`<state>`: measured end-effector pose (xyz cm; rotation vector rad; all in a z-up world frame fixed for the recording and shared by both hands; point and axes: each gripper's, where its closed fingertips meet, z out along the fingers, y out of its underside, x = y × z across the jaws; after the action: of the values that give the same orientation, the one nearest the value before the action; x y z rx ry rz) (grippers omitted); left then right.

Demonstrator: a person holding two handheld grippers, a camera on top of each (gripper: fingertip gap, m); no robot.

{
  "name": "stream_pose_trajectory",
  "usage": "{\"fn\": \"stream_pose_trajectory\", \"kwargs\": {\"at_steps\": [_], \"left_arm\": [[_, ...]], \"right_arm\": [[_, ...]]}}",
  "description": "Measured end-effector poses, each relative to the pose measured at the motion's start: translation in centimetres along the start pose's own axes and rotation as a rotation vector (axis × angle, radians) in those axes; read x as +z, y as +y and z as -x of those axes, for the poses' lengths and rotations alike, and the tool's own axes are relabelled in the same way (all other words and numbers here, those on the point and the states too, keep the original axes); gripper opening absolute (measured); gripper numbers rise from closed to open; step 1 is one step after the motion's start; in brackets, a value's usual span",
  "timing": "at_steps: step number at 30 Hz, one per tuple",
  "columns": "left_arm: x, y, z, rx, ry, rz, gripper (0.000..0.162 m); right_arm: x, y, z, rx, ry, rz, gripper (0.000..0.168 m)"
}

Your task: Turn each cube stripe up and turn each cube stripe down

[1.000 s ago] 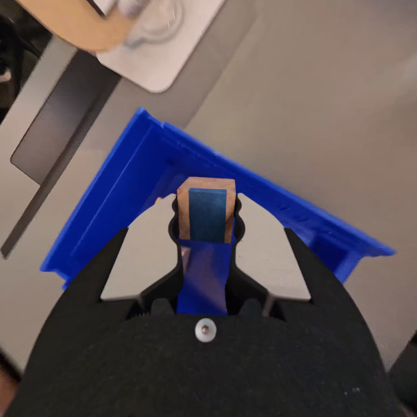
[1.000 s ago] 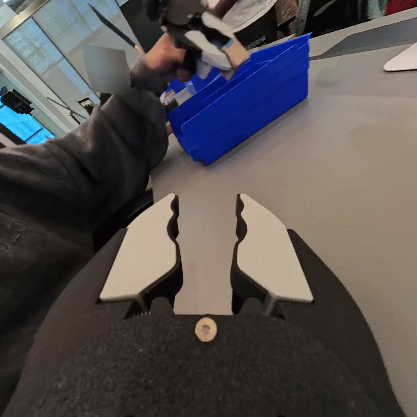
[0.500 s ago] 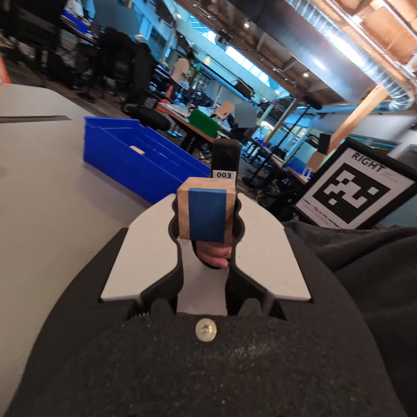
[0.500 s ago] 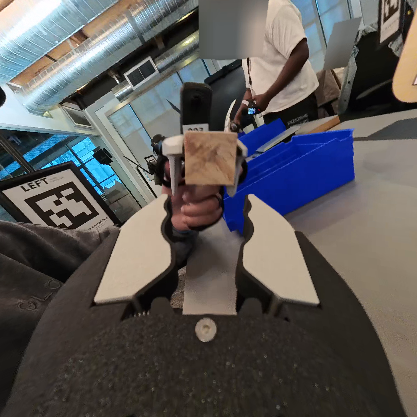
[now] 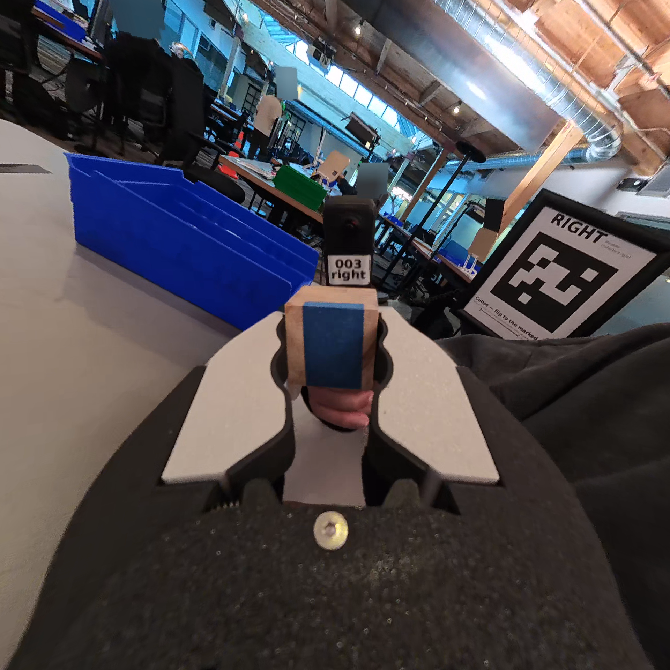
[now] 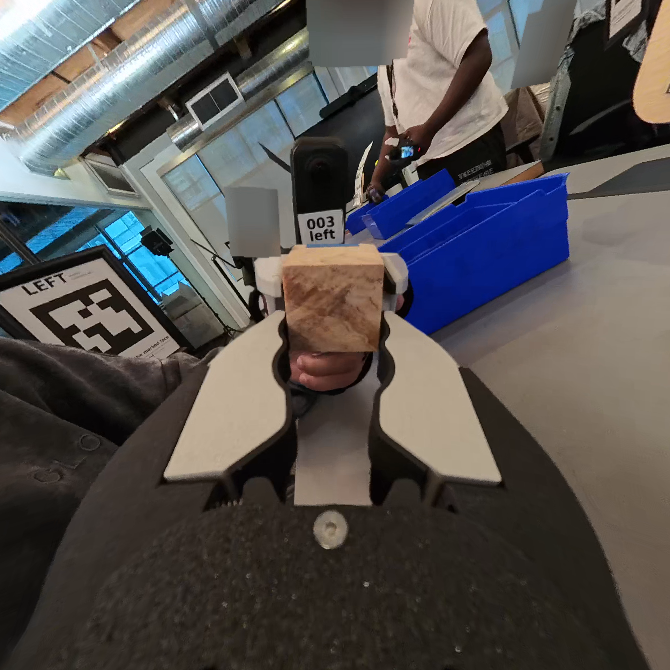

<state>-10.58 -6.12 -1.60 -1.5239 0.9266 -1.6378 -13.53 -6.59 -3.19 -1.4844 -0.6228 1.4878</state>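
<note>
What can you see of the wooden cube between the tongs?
The wooden cube is light, grainy wood. A broad blue stripe runs down the face towards the left wrist camera, and the opposite face is plain. It sits square in the air above the grey table, clamped at its sides by the left tongs. The right tongs flank it too, but whether they touch it is unclear.

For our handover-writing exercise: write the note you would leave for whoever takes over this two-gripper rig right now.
Left gripper: shut on the wooden cube, held in the air outside the blue bin.
Right gripper: jaws flank the cube's other end; grip unclear.
Cube: the blue stripe faces the left wrist camera, a plain face the right one.
Done: cube lifted.
Left: turn it and set it down. No other cubes in view.
</note>
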Motion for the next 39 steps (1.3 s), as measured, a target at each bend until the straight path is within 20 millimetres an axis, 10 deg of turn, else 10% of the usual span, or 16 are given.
{"fn": "stream_pose_trajectory", "kwargs": {"at_steps": [11,17,20,25,29,33,39], "left_arm": [[-8.5,5.5,3.0,0.294,-0.629,0.192,0.069],[-7.8,8.6,3.0,0.308,-0.600,0.300,0.067],[-7.3,9.3,2.6,0.348,-0.583,0.327,0.067],[-7.1,9.7,2.0,0.394,-0.596,0.373,0.067],[-6.8,9.4,1.1,0.381,-0.551,0.355,0.067],[-7.1,9.7,1.3,0.355,-0.548,0.370,0.067],[-6.9,10.7,1.8,0.319,-0.532,0.406,0.066]], "right_arm": [[-3.0,-0.2,-1.5,-0.073,0.130,0.016,0.045],[-2.7,0.8,-3.0,-0.059,0.193,0.057,0.045],[-4.2,-1.7,-3.1,-0.139,0.278,0.048,0.045],[-14.1,-10.8,-6.8,-0.260,0.756,0.054,0.045],[-23.2,-13.7,-10.7,-0.154,1.057,0.075,0.045],[-30.3,-12.1,-15.7,-0.054,1.282,0.172,0.045],[-32.7,-7.3,-21.3,0.034,1.369,0.330,0.045]]}}
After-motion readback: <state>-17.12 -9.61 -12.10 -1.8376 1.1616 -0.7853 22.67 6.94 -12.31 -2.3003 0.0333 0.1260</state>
